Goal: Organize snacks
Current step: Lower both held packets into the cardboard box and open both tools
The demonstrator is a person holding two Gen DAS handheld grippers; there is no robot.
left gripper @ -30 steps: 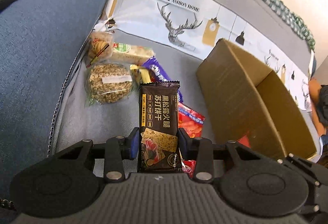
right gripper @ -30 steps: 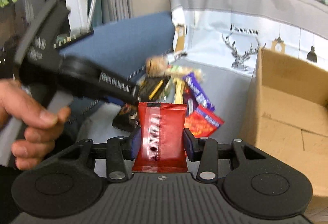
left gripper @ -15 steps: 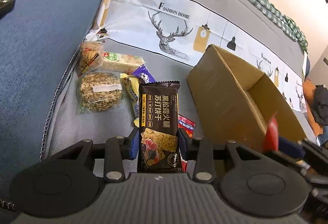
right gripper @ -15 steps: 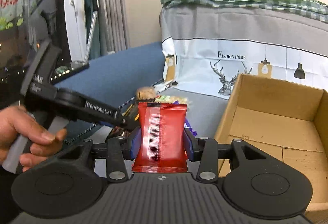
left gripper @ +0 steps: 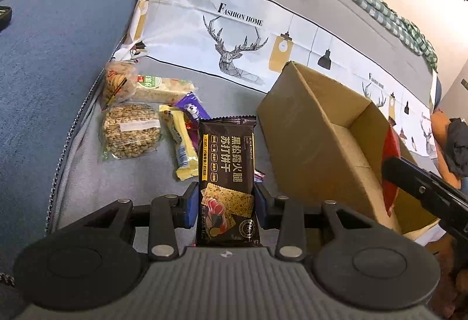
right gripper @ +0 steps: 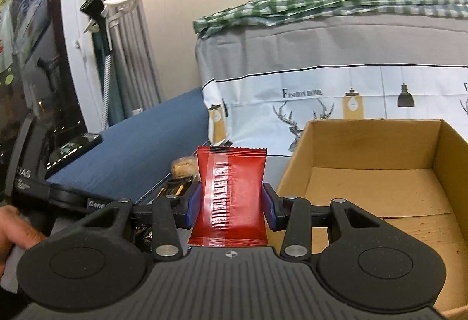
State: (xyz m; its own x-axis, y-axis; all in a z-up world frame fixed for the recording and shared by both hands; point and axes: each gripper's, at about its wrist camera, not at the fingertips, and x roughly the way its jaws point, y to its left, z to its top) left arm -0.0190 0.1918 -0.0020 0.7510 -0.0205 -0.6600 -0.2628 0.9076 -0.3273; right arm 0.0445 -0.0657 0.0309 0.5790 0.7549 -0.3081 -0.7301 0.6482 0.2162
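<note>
Fingers of the right gripper (right gripper: 231,204) are clamped on the flanks of a red snack packet (right gripper: 231,197), which stands upright between them with its long axis running away from the camera and its crimped top edge uppermost. Just to the right of that packet, and lower, lies the open cardboard box (right gripper: 377,191), whose floor looks bare in the right wrist view. The left gripper (left gripper: 226,203) likewise holds a dark cracker packet (left gripper: 226,173) by its long sides, its length pointing forward along the fingers.

In the left wrist view the box (left gripper: 316,138) sits to the right of the held cracker packet, on the grey sofa seat (left gripper: 87,173), and the right gripper's black finger with the red packet edge-on (left gripper: 390,167) is at the box's near right corner, over the rim. The loose snacks, a round oat cake (left gripper: 131,134), a yellow bar (left gripper: 181,144), a purple packet (left gripper: 191,107) and others, lie in a cluster to the left of the box, beside the blue cushion (left gripper: 49,56).

The right hand is judged the nearer to the box: its packet needs only a short carry rightward and down over the rim. The left packet has the near wall to clear first.
</note>
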